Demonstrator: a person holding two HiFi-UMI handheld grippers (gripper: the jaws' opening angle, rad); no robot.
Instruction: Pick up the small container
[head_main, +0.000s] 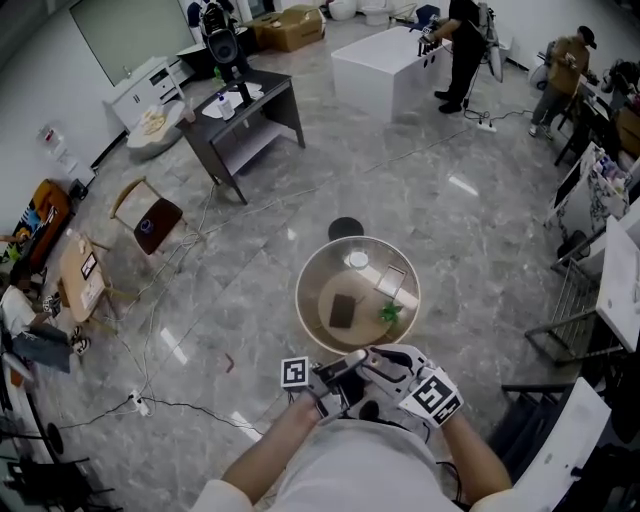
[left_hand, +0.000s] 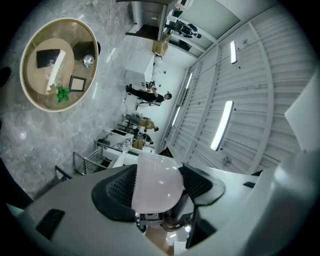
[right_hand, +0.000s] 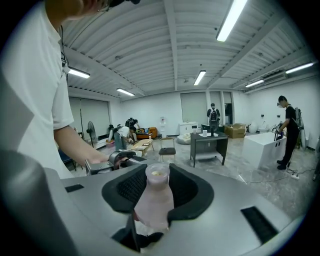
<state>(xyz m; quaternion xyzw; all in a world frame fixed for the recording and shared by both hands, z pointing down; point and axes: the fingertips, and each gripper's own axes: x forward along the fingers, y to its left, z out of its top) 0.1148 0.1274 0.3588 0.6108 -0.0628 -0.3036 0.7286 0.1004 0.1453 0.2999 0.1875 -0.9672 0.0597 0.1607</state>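
Note:
The small container (right_hand: 154, 200) is a pinkish translucent bottle with an open neck. It stands upright between the black pads of my right gripper (right_hand: 155, 192), which is shut on it. My left gripper (left_hand: 156, 187) is shut on a translucent white cap (left_hand: 156, 182) shaped like a dome. In the head view both grippers are held close to the person's chest, the left gripper (head_main: 328, 385) beside the right gripper (head_main: 388, 368), just short of the round table (head_main: 308, 300). Hands and gripper bodies hide the bottle there.
On the round table lie a dark rectangular pad (head_main: 342, 310), a green sprig (head_main: 389, 313), a small frame (head_main: 390, 281) and a white disc (head_main: 358, 260). A grey desk (head_main: 250, 115), a white counter (head_main: 385, 65), chairs, floor cables and people stand further off.

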